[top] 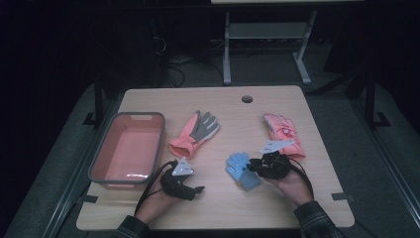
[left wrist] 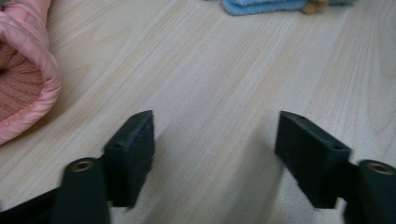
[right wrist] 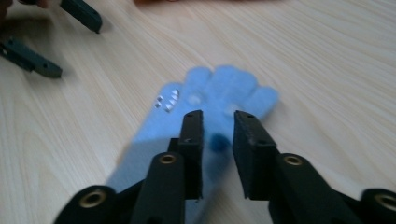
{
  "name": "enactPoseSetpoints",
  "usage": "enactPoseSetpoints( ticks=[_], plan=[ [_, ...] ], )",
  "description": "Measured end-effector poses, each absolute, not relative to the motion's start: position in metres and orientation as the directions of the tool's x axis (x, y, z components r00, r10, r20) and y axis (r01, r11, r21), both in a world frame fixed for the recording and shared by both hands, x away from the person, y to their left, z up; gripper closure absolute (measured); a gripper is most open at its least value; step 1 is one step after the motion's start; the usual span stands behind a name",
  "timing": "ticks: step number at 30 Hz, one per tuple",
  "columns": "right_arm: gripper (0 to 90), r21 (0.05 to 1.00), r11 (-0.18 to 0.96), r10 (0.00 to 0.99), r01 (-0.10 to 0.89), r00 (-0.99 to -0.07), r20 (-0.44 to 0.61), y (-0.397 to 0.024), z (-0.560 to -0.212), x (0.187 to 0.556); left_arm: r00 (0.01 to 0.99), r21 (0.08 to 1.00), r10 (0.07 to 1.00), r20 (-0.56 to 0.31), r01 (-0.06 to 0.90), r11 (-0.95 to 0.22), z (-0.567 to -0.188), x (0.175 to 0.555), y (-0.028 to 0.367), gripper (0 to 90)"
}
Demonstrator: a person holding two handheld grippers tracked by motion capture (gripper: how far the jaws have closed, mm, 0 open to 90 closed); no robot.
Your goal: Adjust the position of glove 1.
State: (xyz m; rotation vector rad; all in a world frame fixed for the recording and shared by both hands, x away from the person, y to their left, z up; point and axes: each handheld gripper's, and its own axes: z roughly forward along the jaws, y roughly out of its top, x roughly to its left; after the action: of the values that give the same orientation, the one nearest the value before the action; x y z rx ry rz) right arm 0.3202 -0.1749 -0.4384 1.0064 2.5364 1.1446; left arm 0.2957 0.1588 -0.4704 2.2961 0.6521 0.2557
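Nearest you, your left gripper (top: 198, 189) sat with its jaws spread over bare wood, nothing between them, with open table (top: 218, 210) ahead and the front edge close behind. Your right gripper (right wrist: 218, 135) hung just over the blue glove (top: 241, 168), jaws slightly apart, pads not pressing it; the glove's cuff was hidden beneath them. Farther off lay the pink-and-grey glove (top: 195, 134), the red bin (top: 130, 148) at the left edge, and a pink glove (top: 282, 131) partly covered by your right gripper's plate.
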Motion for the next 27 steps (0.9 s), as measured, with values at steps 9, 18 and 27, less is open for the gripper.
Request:
enactPoseSetpoints(
  ticks=[9,18,27],
  plan=[
    [89.8,0.668,0.496,0.682,0.555,-0.725,0.096,-0.199,-0.449,0.315,0.867,0.701,0.494,-0.066,0.393,-0.596,-0.455,0.304,0.148,86.6],
    [90.0,0.645,0.512,0.678,0.567,-0.728,0.103,-0.205,-0.456,0.312,0.882,0.695,0.459,-0.110,0.398,-0.599,-0.456,0.318,0.110,89.4],
    [90.0,0.637,0.526,0.654,0.563,-0.747,0.120,-0.199,-0.458,0.313,0.889,0.689,0.444,-0.113,0.392,-0.609,-0.458,0.329,0.073,89.3]
  ],
)
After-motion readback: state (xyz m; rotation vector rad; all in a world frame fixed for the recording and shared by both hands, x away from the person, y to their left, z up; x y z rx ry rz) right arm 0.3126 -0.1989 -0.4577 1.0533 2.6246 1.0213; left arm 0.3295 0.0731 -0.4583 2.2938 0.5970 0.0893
